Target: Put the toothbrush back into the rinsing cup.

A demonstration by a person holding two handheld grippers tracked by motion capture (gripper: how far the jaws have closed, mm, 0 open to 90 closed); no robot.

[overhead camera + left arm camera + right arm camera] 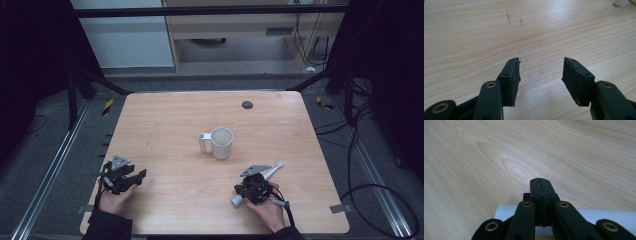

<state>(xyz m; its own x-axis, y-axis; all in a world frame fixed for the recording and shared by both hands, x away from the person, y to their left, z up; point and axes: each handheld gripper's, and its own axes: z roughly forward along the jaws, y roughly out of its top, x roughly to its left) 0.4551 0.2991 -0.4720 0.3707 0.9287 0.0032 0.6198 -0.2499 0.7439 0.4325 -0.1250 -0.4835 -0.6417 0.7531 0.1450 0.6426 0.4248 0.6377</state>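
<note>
White tube (604, 218) lying crosswise under right gripper (541, 181), jaws pressing together empty, near mug (221, 143), smooth, cylindrical.

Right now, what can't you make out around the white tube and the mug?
- White tube: right gripper view, the shut right claw covers its middle; whether the pads pinch it is hidden. High view, the claw covers its middle too.
- Mug: high view, inside too small to read.
- Left gripper view: white bit cut off by the top edge.
</note>
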